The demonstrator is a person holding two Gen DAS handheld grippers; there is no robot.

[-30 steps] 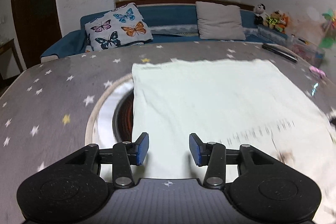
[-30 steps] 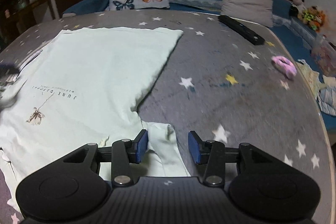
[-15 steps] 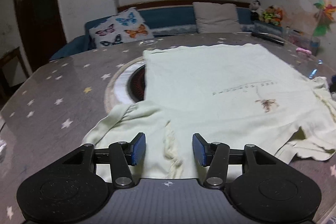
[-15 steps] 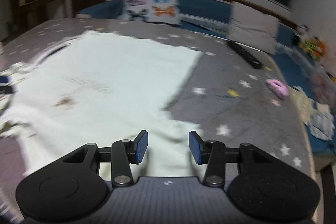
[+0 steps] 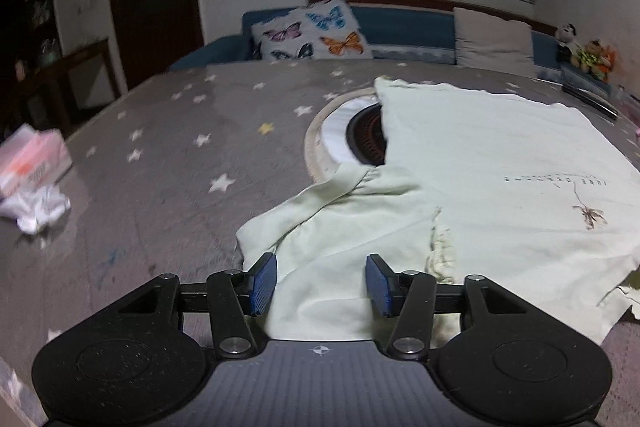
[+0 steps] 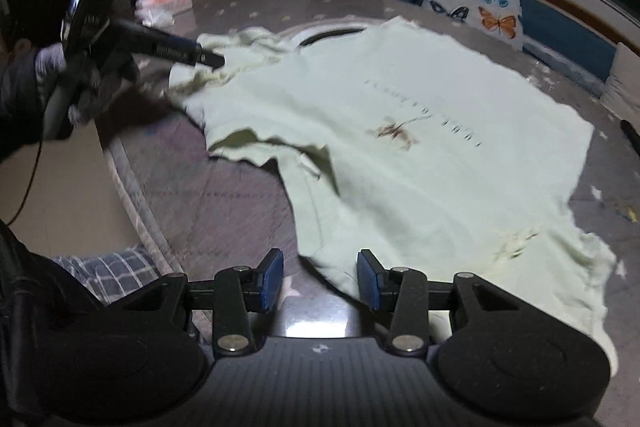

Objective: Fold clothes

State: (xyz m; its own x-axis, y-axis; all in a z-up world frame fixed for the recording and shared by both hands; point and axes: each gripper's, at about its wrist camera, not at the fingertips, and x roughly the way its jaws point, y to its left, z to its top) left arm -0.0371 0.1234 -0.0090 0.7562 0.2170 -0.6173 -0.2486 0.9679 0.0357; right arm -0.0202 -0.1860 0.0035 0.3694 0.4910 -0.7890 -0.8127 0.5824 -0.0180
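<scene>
A pale green T-shirt (image 5: 480, 163) lies spread face up on the star-patterned table, small print on its chest. In the left wrist view my left gripper (image 5: 321, 283) is open and hovers over the rumpled left sleeve (image 5: 340, 211), cloth showing between its blue pads. The right wrist view shows the same T-shirt (image 6: 400, 107) from the other side. My right gripper (image 6: 320, 279) is open above the shirt's near edge by the right sleeve (image 6: 552, 255). The left gripper (image 6: 208, 58) also appears there, held by a gloved hand (image 6: 52, 63), its tip at the far sleeve.
A round hotplate inset (image 5: 360, 135) sits mid-table, half under the shirt. A tissue pack (image 5: 32, 163) and crumpled tissue (image 5: 36, 211) lie at the left. A remote (image 5: 588, 99) lies far right. Behind is a sofa with a butterfly cushion (image 5: 312, 35). The table edge (image 6: 132, 171) curves near me.
Both grippers have drawn back toward the shirt's near end and stayed open. The left swung left over the left sleeve. The right turned left, bringing the other gripper into view.
</scene>
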